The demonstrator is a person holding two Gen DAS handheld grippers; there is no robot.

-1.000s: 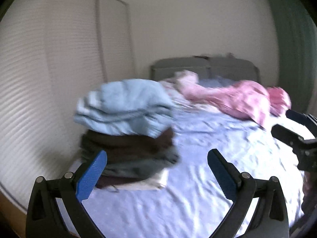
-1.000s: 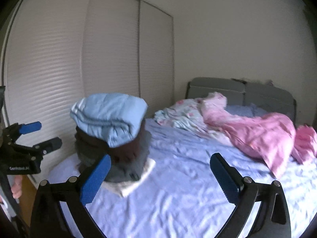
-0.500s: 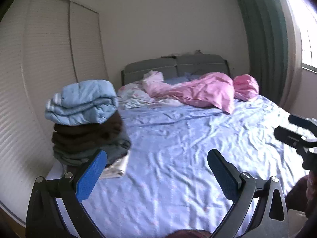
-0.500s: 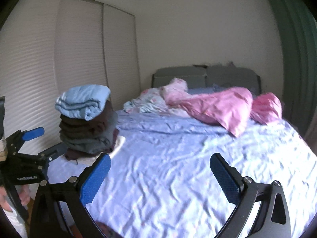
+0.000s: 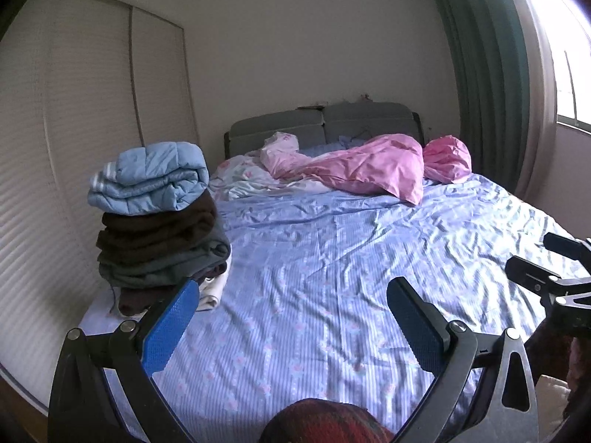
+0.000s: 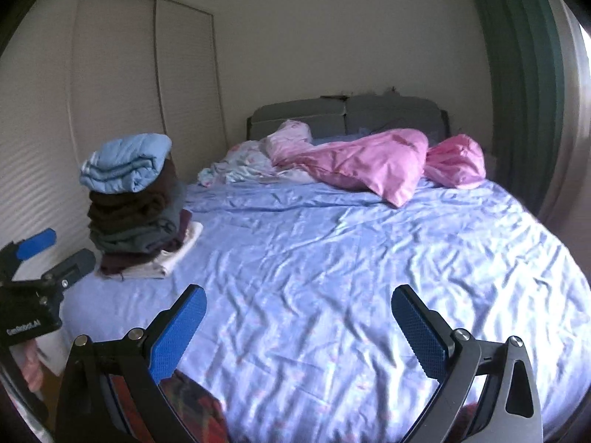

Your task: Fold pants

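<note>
- both left tongs (image 5: 291, 310) and right tongs (image 6: 297, 317) spread wide, pinching nothing, above the bed (image 5: 332, 258).
- folded clothes stack (image 5: 155, 221) ahead-left of both tongs.
- red plaid cloth (image 5: 325, 421) just below the left tongs.

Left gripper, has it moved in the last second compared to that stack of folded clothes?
Yes. The left gripper has backed away: the stack of folded clothes now looks smaller and farther off, with more bed sheet showing.

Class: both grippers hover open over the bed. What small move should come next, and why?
Probably lower both toward the red plaid fabric at the near bed edge. The left gripper and right gripper have jaws apart and hold nothing, the blue striped sheet ahead is bare, and the tall pile of folded clothes already looks done.
</note>
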